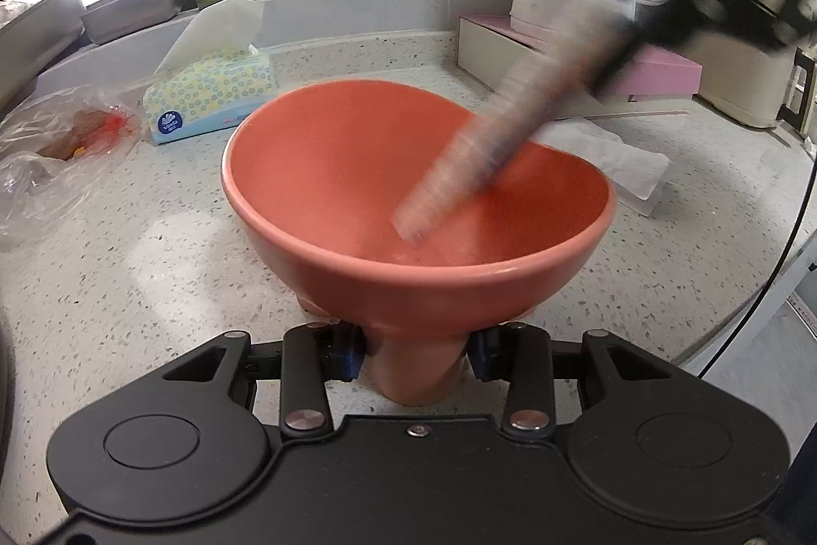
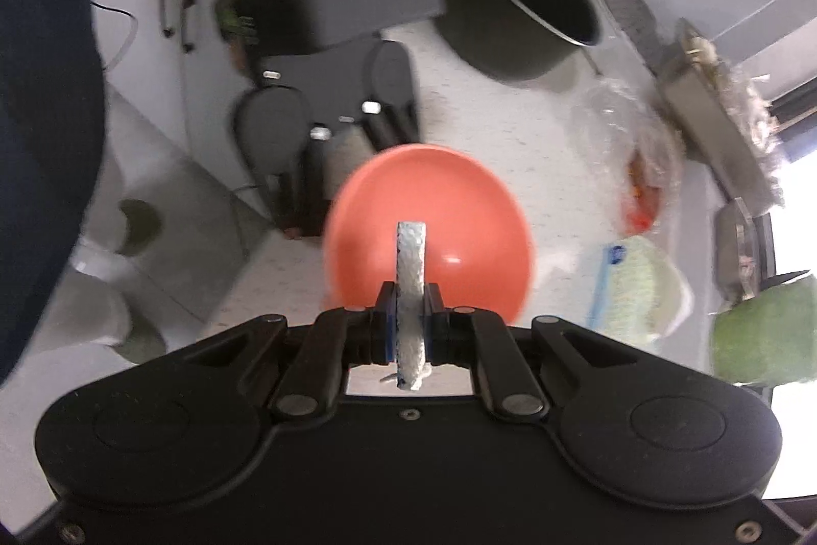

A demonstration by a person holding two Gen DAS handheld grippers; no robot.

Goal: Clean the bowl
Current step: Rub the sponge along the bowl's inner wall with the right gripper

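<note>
On the speckled pale counter (image 1: 153,269), a crumpled plastic bag (image 1: 56,157) and a tissue pack (image 1: 209,95) are lying left of the coral bowl (image 1: 357,167), which is standing mid-counter with its foot clamped in the left gripper (image 1: 416,361). Farther right, the right gripper (image 2: 408,330) is pinching a folded white cloth (image 2: 411,279) that is reaching into the bowl, blurred in the left view, its upper body cut off.

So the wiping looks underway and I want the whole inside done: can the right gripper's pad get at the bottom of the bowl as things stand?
Probably yes. The bowl is open-topped and empty, the left gripper grips only its foot, and the pad in the right gripper already reaches inside.
</note>
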